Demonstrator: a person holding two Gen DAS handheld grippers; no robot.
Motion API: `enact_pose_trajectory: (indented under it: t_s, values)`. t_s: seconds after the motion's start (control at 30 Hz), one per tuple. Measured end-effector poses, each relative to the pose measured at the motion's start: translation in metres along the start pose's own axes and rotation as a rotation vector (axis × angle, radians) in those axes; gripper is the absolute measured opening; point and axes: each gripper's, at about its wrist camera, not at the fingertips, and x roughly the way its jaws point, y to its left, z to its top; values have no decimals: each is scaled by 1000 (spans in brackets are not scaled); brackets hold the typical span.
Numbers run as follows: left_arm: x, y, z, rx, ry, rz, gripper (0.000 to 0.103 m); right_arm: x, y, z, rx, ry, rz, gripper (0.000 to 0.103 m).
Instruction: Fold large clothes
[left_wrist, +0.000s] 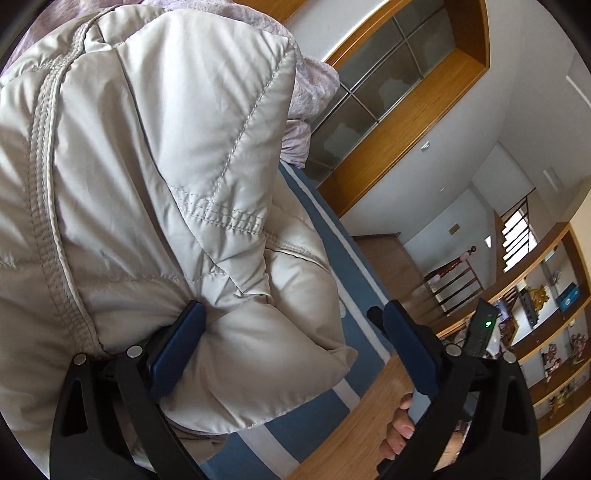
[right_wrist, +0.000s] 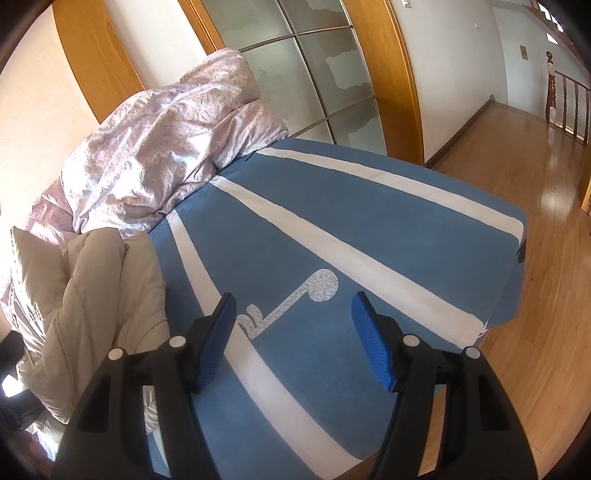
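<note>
Left claw — jacket between fingers

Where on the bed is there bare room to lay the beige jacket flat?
The striped blue bedspread lies bare from the lilac duvet to the foot edge by the wooden floor. It is crowded on the side where the beige jacket is bunched against that duvet.

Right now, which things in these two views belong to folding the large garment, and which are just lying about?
Belongs to the job:
- beige padded jacket, bulging between the open left claw
- blue striped bed cover, the folding surface
- right claw, open, over the cover, holding nothing

Just lying about:
- crumpled lilac duvet at the far end of the bed
- shelves of ornaments
</note>
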Motion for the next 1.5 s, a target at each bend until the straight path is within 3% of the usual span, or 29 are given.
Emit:
enact_pose_trajectory:
  t_s: [0.27,0.47,0.77,0.9,1.07,1.3,1.5]
  values:
    - [24,-15,2,75,25,84,99,4,-6,-1,2,8,-21,65]
    - [7,-41,-8,190,-44,170,99,-6,1,2,-31,-26,-17,65]
    - [-60,-48,0,163,-147,197,100,-47,51,5,-136,-98,124,65]
    - [-87,-42,8,138,-196,260,100,-64,84,1,-203,-114,221,65]
    - [-127,-18,10,112,-255,387,100,-82,140,-13,-321,-111,366,65]
    - [-157,34,8,23,-279,521,100,-86,218,-42,-510,-82,514,65]
    - [-169,79,8,-43,-306,591,100,-74,261,-57,-597,-47,559,64]
